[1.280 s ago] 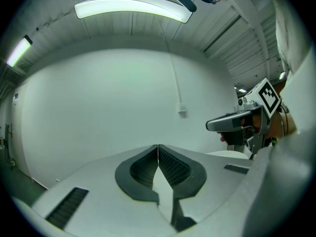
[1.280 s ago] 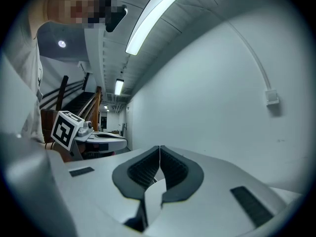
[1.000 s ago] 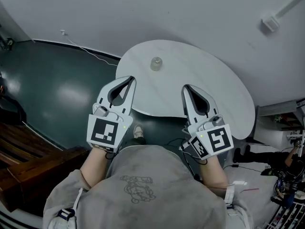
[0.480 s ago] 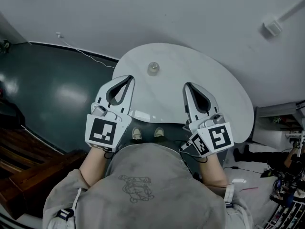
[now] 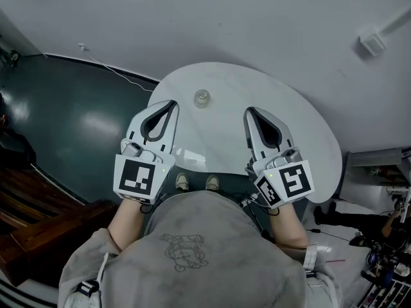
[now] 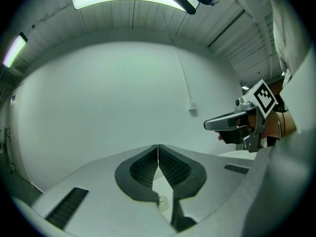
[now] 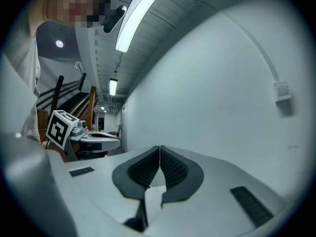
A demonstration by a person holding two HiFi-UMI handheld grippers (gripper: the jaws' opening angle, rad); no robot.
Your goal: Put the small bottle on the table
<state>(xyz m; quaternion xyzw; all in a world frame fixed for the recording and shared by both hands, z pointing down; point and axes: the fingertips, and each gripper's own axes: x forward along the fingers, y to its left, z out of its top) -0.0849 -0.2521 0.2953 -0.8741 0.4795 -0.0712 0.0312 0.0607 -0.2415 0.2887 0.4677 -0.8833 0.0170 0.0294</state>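
Small clear bottle (image 5: 202,98) stood upright on round white counter (image 5: 289,124). Left gripper (image 5: 172,103), right gripper (image 5: 248,111): jaws together, nothing held, both over counter's near edge.

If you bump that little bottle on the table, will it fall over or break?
The small bottle looks see-through, glass or plastic, I can't tell, so it might be breakable. It stands upright and looks short, so a push would probably slide it on the shiny white table, not tip it. It looks round, so knocked over it may roll.
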